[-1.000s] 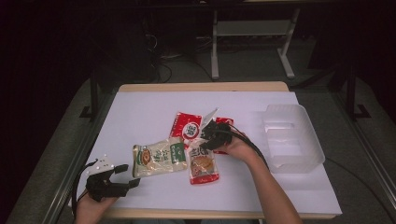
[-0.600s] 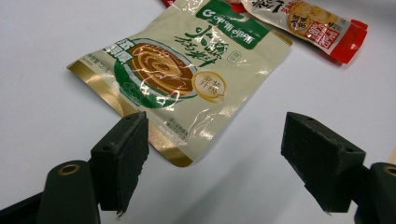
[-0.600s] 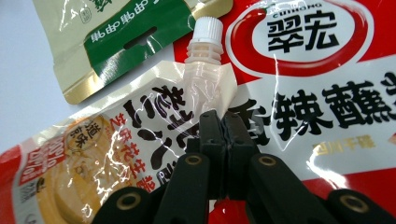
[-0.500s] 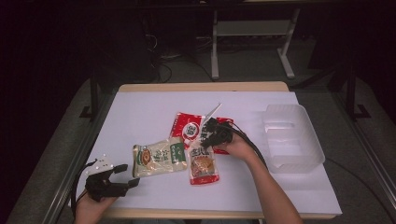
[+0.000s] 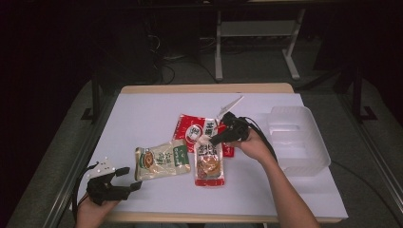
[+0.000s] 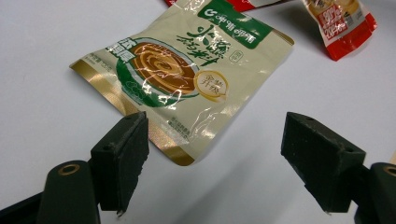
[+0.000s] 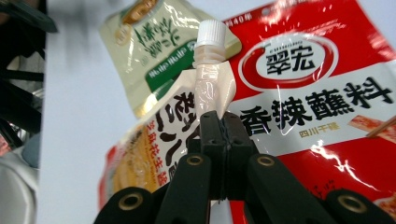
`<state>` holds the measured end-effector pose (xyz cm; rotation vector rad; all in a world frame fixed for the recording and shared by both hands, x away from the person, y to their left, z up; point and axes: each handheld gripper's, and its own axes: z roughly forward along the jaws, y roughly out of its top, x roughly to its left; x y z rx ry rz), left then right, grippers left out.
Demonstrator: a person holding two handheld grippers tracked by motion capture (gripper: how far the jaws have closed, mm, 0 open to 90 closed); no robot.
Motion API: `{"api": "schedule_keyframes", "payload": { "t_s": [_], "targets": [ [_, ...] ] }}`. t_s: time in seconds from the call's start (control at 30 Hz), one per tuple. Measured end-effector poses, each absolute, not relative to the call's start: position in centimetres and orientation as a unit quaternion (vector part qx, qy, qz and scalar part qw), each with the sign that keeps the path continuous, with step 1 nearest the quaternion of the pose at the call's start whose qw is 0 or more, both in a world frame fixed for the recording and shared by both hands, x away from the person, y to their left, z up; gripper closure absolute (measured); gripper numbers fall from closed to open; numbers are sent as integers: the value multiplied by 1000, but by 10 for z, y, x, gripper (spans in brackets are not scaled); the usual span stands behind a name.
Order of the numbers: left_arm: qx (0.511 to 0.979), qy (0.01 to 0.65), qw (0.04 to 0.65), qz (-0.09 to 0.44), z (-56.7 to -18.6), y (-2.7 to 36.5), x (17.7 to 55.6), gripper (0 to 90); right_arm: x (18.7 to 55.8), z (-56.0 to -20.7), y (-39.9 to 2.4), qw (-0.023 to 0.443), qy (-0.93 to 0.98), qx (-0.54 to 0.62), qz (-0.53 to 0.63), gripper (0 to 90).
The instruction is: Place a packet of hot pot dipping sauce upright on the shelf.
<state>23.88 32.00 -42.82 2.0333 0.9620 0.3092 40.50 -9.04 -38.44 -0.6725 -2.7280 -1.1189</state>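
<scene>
Pinching the spouted pouch point(image 7: 212, 88) mid-table below its cap, my right gripper point(image 5: 223, 135) has just closed tight, hiding the pouch's neck, while my left gripper point(image 6: 215, 154) gapes empty near the table's point(image 5: 142, 109) front edge, bare surface around it

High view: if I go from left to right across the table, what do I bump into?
left gripper → cream and green packet → spouted pouch → right gripper → clear plastic tray
</scene>
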Motion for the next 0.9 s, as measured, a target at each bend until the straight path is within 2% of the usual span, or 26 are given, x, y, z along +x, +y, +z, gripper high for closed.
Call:
{"api": "schedule_keyframes", "payload": {
  "t_s": [0.27,0.63,0.9],
  "targets": [
    [812,384,421,124,-428,321,239,232,391,-353,-108,53,-893,-210,-394,895],
    [815,382,415,131,-428,322,239,232,371,-312,-122,14,-908,-164,-386,896],
    [813,389,414,131,-429,323,240,232,375,-291,-147,0,-902,-171,-396,896]
  ]
}}
